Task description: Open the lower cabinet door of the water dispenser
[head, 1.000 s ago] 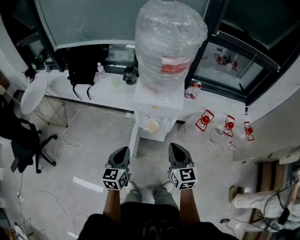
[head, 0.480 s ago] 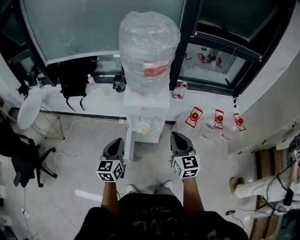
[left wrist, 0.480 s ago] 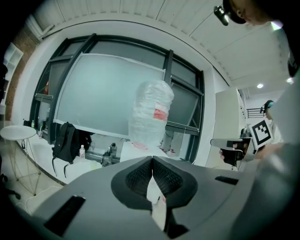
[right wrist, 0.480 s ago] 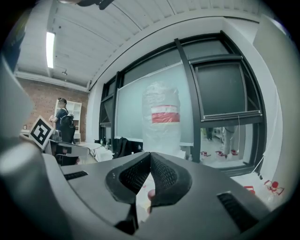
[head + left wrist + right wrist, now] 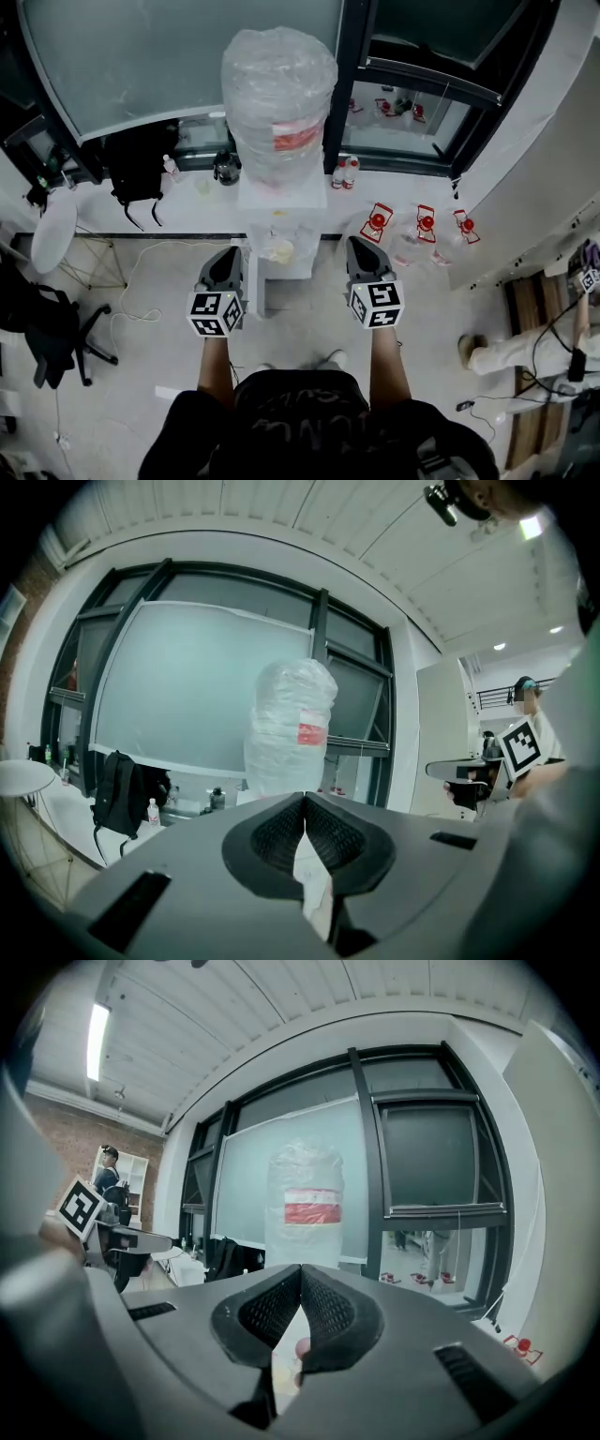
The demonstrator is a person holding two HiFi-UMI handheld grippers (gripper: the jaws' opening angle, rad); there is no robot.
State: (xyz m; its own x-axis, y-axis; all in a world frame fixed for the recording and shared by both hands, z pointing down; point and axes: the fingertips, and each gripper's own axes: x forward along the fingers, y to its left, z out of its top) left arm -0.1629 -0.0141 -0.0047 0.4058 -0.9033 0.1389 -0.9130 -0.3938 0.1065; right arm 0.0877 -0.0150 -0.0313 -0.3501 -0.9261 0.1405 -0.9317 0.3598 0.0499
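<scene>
The white water dispenser (image 5: 277,214) stands against the window ledge, topped by a large plastic-wrapped bottle (image 5: 278,94) with a red label. From above I see only its top and tap area; the lower cabinet door is hidden. My left gripper (image 5: 228,253) hovers just left of the dispenser's front, and my right gripper (image 5: 358,244) just right of it, neither touching it. Both point toward the dispenser with jaws together and nothing between them. In the left gripper view the bottle (image 5: 289,728) rises above the shut left gripper (image 5: 305,801); in the right gripper view the bottle (image 5: 305,1208) rises above the shut right gripper (image 5: 300,1271).
A black backpack (image 5: 136,169) sits on the white ledge (image 5: 178,202) at left. A round white table (image 5: 53,230) and an office chair (image 5: 47,328) stand further left. Empty red-capped bottles (image 5: 417,230) lie right of the dispenser. Someone's leg (image 5: 506,361) is at far right.
Both grippers have risen and spread slightly, now flanking the dispenser's front. The head view has pulled back, so the dispenser looks smaller. Jaws stay closed.
</scene>
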